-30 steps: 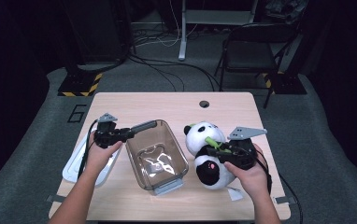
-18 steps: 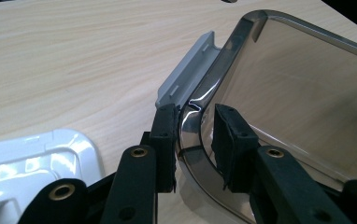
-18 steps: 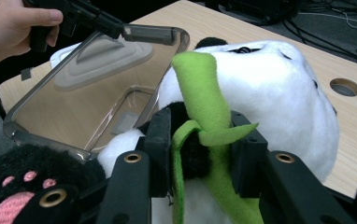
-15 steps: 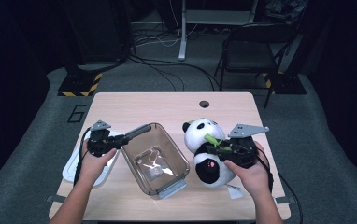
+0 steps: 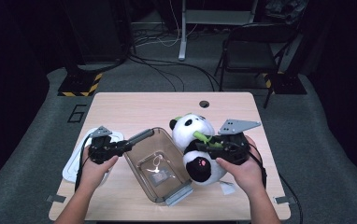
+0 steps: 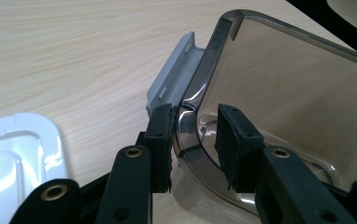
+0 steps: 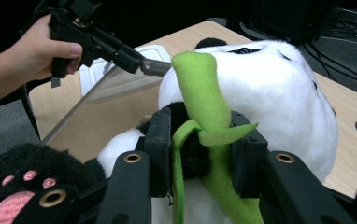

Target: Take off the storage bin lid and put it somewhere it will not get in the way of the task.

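From above the near edge we look forward and down on the pale wooden table [image 5: 134, 107]. Our left gripper camera sits close behind its jaws at the clear smoky plastic container [image 6: 279, 84]; the right one faces the black-and-white plush panda [image 7: 279, 93]. Both overlap the high view there

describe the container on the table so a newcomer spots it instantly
On the wooden table, look between the white lid at left and the panda toy at right. The container is the smoky see-through tub with grey clips, tilted up by the left hand-held gripper.
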Motion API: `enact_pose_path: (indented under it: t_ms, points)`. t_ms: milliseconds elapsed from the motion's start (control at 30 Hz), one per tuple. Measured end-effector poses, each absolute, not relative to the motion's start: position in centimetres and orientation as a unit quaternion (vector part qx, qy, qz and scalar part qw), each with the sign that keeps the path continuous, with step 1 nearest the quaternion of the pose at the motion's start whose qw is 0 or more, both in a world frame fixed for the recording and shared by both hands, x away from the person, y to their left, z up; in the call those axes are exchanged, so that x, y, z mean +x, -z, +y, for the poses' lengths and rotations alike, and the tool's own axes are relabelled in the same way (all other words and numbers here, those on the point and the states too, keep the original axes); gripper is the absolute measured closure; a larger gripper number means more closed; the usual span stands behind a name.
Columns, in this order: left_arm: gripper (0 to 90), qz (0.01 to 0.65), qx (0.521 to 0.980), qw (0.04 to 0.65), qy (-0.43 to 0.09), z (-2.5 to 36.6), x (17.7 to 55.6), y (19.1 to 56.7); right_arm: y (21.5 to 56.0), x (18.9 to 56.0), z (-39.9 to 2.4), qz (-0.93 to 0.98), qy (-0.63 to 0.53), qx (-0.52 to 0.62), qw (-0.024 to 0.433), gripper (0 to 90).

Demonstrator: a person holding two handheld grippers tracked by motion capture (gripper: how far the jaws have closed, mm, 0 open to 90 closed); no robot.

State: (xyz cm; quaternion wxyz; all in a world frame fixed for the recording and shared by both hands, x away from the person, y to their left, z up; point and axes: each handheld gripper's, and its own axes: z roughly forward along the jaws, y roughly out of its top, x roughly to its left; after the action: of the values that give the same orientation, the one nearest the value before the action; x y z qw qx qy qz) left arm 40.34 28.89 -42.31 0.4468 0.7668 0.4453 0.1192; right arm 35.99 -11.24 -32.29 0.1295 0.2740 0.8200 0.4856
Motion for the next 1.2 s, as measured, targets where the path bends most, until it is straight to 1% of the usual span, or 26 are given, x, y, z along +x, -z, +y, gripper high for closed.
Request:
enact_pose_path:
  t_ms: [333,467,600,833,1200]
  points:
    - [65.2,0.427,0.775,0.452,-0.109,27.6,40.2,42.4,31.6,35.7,-10.4,0.823,-0.484,0.264,0.135,64.8]
    - [56.2,0.427,0.764,0.467,-0.123,28.0,40.0,42.0,31.1,35.6,-9.9,0.823,-0.487,0.260,0.137,64.7]
    - [50.2,0.433,0.747,0.485,-0.138,29.3,39.4,41.0,30.7,35.6,-8.9,0.824,-0.489,0.251,0.136,64.6]
    - [49.5,0.443,0.741,0.483,-0.149,30.8,38.9,40.7,30.6,35.7,-6.9,0.828,-0.489,0.243,0.128,64.4]
    - [49.6,0.452,0.734,0.483,-0.156,31.5,38.8,40.7,31.2,36.0,-4.9,0.832,-0.489,0.233,0.116,64.3]
